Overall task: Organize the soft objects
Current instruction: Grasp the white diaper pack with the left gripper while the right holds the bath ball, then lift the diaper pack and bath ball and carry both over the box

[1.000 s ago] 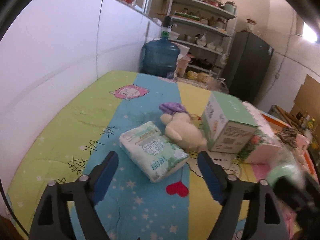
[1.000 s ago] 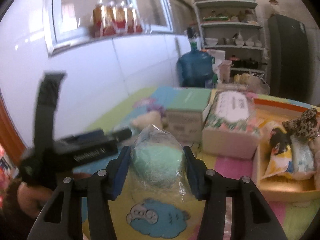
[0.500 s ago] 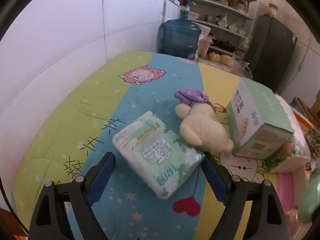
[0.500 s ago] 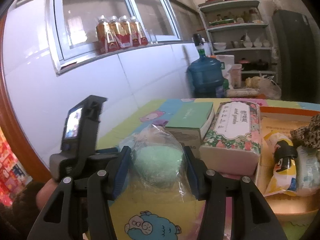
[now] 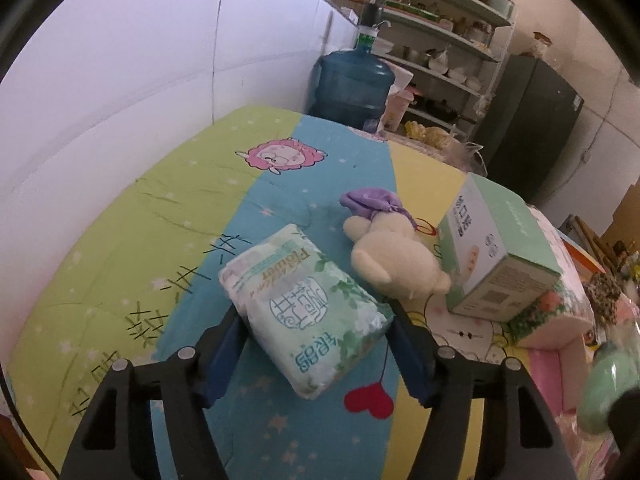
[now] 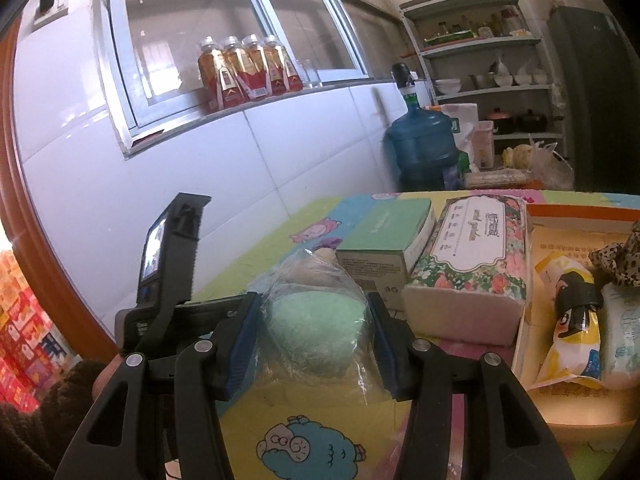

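Left gripper (image 5: pixel 314 330) spread wide around a soft white-and-green plastic tissue pack (image 5: pixel 306 306); right gripper (image 6: pixel 314 330) clamped on a pale green round sponge in clear plastic wrap (image 6: pixel 316 330).

Tissue pack lying at frame centre on the cartoon-print mat (image 5: pixel 160 240), between the blue pads, contact unclear. Beside it, upper right: cream plush toy (image 5: pixel 394 262), mint cardboard box (image 5: pixel 494 258). At the right edge of the right wrist view, an orange-rimmed shallow tray (image 6: pixel 580 210) holding a yellow cartoon snack packet (image 6: pixel 570 328) and a white wipes pack (image 6: pixel 624 332).

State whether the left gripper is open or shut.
Open: the left gripper has its blue fingers spread either side of the green-white tissue pack.
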A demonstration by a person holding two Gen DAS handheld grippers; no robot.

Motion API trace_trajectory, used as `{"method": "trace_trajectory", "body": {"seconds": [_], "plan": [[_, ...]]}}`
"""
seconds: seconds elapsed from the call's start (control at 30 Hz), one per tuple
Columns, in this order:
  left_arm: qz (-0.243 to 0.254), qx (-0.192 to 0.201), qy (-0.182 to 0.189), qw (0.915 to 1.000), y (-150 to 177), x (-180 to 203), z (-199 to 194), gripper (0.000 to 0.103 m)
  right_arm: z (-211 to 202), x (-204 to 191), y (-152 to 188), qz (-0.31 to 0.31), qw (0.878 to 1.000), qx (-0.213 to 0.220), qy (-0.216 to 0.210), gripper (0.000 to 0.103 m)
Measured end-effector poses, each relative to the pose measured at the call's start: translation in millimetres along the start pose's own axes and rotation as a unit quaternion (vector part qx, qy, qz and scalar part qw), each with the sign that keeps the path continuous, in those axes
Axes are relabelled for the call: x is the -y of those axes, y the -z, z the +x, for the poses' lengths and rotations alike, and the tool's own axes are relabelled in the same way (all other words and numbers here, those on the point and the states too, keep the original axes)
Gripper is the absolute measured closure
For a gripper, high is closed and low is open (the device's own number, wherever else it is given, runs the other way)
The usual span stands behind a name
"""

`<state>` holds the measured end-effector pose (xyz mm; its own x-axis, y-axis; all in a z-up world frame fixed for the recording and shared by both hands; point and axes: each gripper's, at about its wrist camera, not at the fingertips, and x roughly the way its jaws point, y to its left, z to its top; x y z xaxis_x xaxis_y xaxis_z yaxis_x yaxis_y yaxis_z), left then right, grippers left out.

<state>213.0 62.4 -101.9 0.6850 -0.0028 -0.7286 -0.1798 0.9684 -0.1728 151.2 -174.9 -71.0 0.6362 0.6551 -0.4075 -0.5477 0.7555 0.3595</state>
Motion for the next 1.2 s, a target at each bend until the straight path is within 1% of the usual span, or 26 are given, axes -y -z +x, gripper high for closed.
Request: {"method": "trace_trajectory", "body": {"seconds": [0.07,0.23,0.43,0.5,0.7,0.87,1.03,1.2], "plan": [[0.01,0.009,-0.004,0.9999,5,1,-8,0.036,0,-3,1,-0.003,1.0,-0.001,0.003,0.049],[0.022,0.03,0.0,0.9993,11,0,-31,0.036,-6,-12,0,-0.01,1.0,0.003,0.016,0.049],[0.041,0.054,0.018,0.9975,16,10,-60,0.036,-22,-22,-4,-0.02,0.999,0.02,0.037,0.049],[0.048,0.061,0.032,0.9965,17,17,-70,0.036,-30,-24,-7,-0.022,0.998,0.027,0.047,0.049],[0.079,0.078,0.081,0.9905,24,50,-93,0.036,-60,-23,-13,-0.023,0.995,0.052,0.082,0.049],[0.109,0.09,0.118,0.9829,32,87,-108,0.036,-91,-11,-14,-0.019,0.989,0.069,0.127,0.049],[0.129,0.094,0.15,0.9758,39,124,-116,0.036,-120,4,-12,-0.014,0.98,0.081,0.179,0.049],[0.147,0.093,0.17,0.9699,42,156,-117,0.036,-146,23,-9,-0.011,0.97,0.09,0.226,0.049]]}}
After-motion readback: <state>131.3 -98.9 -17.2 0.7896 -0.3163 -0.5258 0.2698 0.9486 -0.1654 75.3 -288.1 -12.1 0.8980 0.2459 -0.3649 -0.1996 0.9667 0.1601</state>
